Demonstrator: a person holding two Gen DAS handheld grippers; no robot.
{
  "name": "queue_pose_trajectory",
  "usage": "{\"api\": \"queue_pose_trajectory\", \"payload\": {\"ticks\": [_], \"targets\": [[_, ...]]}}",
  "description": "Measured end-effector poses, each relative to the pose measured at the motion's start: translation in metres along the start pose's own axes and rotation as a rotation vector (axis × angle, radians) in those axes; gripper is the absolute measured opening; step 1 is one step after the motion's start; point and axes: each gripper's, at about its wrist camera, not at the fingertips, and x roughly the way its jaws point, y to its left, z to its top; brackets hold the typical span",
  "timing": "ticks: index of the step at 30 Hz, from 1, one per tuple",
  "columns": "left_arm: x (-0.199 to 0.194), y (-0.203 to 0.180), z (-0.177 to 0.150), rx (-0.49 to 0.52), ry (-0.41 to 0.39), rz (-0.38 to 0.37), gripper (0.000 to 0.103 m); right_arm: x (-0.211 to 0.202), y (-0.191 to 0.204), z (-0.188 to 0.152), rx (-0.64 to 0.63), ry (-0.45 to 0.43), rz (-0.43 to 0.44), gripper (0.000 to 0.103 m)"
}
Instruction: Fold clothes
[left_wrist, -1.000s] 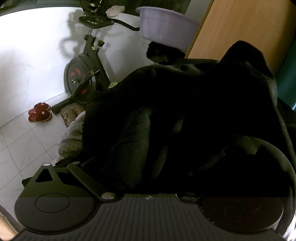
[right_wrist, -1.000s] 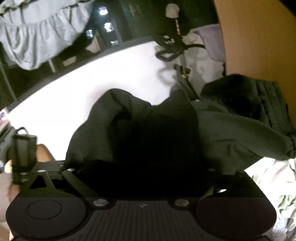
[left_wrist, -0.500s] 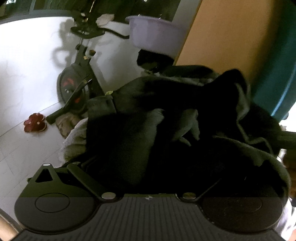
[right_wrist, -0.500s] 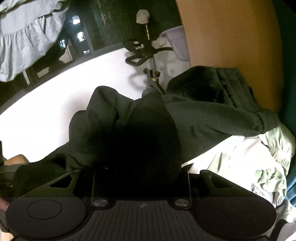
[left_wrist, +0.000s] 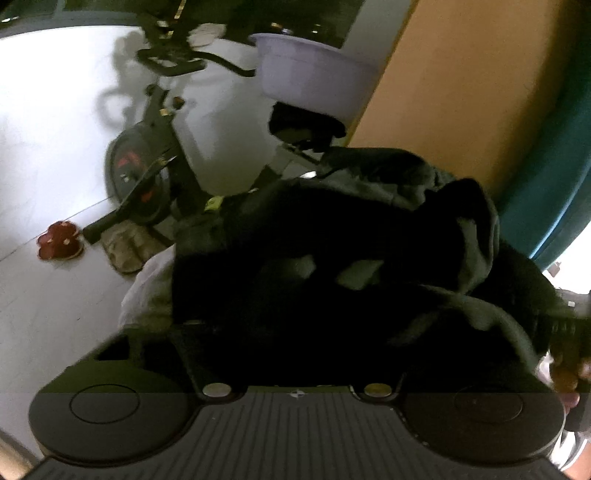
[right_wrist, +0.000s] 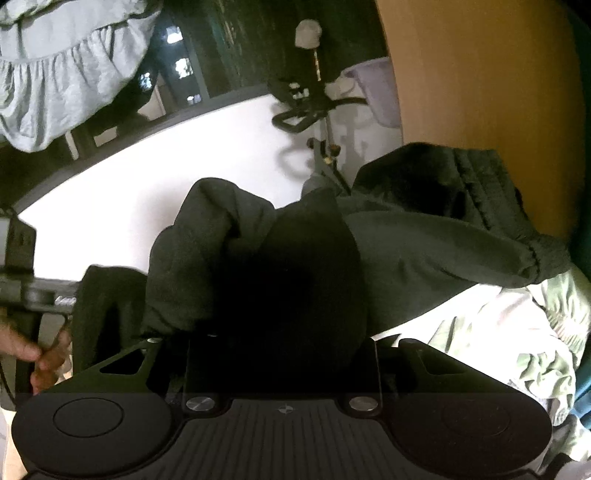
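Note:
A dark green-black garment (left_wrist: 351, 258) hangs bunched between both grippers, and its cloth covers the fingers of each. My left gripper (left_wrist: 295, 332) is shut on one part of it, with folds piled over the jaws. In the right wrist view the same garment (right_wrist: 424, 251) drapes over my right gripper (right_wrist: 280, 325), which is shut on it; a ribbed cuff or waistband (right_wrist: 532, 258) trails to the right. Each view catches the other gripper at its edge: the right one (left_wrist: 569, 325) and the left one (right_wrist: 26, 291), held by a hand (right_wrist: 37, 354).
An exercise bike (left_wrist: 147, 177) stands on the white tiled floor (left_wrist: 44, 314), with red slippers (left_wrist: 59, 243) beside it. A lilac basin (left_wrist: 314, 85) sits by a wooden panel (left_wrist: 461, 92). Pale green clothes (right_wrist: 517, 339) lie lower right, and a grey ruffled cloth (right_wrist: 66, 66) hangs upper left.
Both views have swung left, bringing the wooden panel and teal surface further in. The garment has spread between the grippers, and each gripper now shows at the edge of the other's view.

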Motion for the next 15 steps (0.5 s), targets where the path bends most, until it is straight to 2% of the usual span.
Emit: {"api": "queue_pose_trajectory", "payload": {"ticks": [2,7,10,12,14,15], "targets": [[0.003,-0.002,0.009,-0.007,0.0,-0.019,0.03,-0.009,0.001,0.001,0.032,-0.039,0.0,0.028],[-0.009,-0.011,0.029,-0.041,-0.062,-0.084,0.027,-0.048,0.006,0.007,0.05,-0.143,0.002,0.027],[-0.007,-0.02,0.033,-0.02,-0.075,-0.129,0.027,-0.062,0.0,0.002,0.057,-0.143,-0.05,0.027],[0.006,-0.021,0.029,-0.005,-0.041,-0.133,0.031,-0.062,-0.008,-0.007,0.08,-0.109,-0.101,0.027],[0.016,-0.022,0.021,0.031,-0.021,-0.092,0.047,-0.054,-0.017,-0.018,0.113,-0.068,-0.128,0.027],[0.019,-0.023,0.017,0.056,-0.026,-0.069,0.051,-0.051,-0.02,-0.023,0.123,-0.053,-0.135,0.027]]}}
